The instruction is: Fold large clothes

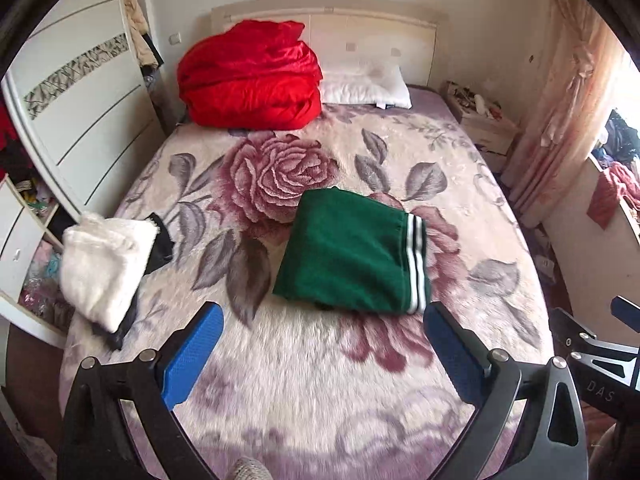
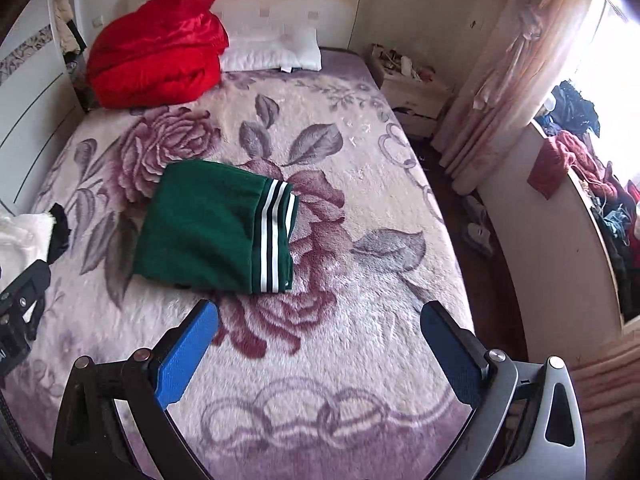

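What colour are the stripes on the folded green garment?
White stripes on the green garment; clearest in the right wrist view.

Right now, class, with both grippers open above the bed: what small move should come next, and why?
Probably reach the left gripper toward the white fluffy garment at the bed's left edge. The green garment already lies folded; the white one looks loosely heaped. The right gripper is empty too.

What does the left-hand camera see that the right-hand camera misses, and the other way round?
Only the left wrist view shows the whole white fluffy garment and the open shelves beside the bed. Only the right wrist view shows the bright window and most of the cluttered ledge. Both show the folded green garment, red quilt, pillow and flowered blanket.
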`<act>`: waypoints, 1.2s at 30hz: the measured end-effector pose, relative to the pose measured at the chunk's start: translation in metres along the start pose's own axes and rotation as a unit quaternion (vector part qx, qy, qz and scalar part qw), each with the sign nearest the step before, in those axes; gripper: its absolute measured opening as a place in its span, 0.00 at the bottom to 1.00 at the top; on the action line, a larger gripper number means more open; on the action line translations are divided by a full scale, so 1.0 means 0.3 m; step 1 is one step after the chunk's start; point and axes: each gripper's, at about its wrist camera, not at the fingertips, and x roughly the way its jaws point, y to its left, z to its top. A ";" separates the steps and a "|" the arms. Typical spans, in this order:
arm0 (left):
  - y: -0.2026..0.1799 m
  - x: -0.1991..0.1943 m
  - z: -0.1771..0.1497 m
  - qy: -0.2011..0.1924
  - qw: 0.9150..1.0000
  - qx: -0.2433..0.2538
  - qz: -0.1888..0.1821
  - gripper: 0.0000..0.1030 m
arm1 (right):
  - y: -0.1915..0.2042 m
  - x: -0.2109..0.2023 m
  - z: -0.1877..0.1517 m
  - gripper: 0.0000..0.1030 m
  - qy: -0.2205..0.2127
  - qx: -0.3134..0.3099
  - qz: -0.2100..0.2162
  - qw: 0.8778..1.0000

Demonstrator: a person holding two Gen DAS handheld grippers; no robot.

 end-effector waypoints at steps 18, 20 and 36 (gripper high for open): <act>0.000 -0.718 -0.130 -0.073 0.997 0.002 0.018 0.99 | -0.194 -0.897 -0.123 0.99 -0.088 -0.004 0.020 0.996; 0.006 -0.754 -0.139 -0.075 0.997 -0.001 0.018 0.99 | -0.200 -0.969 -0.150 0.99 -0.095 -0.008 0.022 0.995; 0.009 -0.902 -0.186 -0.098 0.995 -0.014 0.020 0.99 | -0.271 -1.270 -0.242 0.99 -0.144 -0.010 0.023 0.989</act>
